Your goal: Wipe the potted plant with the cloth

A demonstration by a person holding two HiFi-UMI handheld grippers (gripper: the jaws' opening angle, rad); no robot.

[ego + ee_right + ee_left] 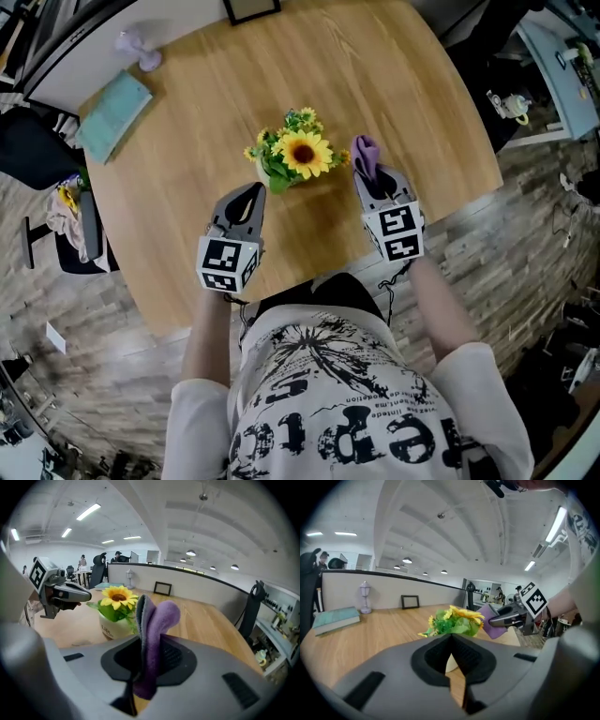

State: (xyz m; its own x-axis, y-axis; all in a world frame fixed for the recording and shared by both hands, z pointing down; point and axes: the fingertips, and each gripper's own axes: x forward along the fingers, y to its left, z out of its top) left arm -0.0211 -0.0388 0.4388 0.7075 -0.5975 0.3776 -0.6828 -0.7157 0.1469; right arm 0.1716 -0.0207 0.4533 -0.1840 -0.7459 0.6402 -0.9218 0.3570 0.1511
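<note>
The left hand-held gripper (pixel 250 194), jaws pressed together and empty, hangs just left of the potted plant (pixel 297 157) standing near the front edge of the wooden worktop (pixel 281 66), and just right of it the right hand-held gripper (pixel 376 184) clamps the purple cloth (pixel 366 156).

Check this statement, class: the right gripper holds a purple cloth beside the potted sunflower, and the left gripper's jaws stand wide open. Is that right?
Not quite. The left gripper has its jaws shut, with nothing between them, as the left gripper view shows. The rest holds: the right gripper holds the purple cloth beside the potted sunflower.
</note>
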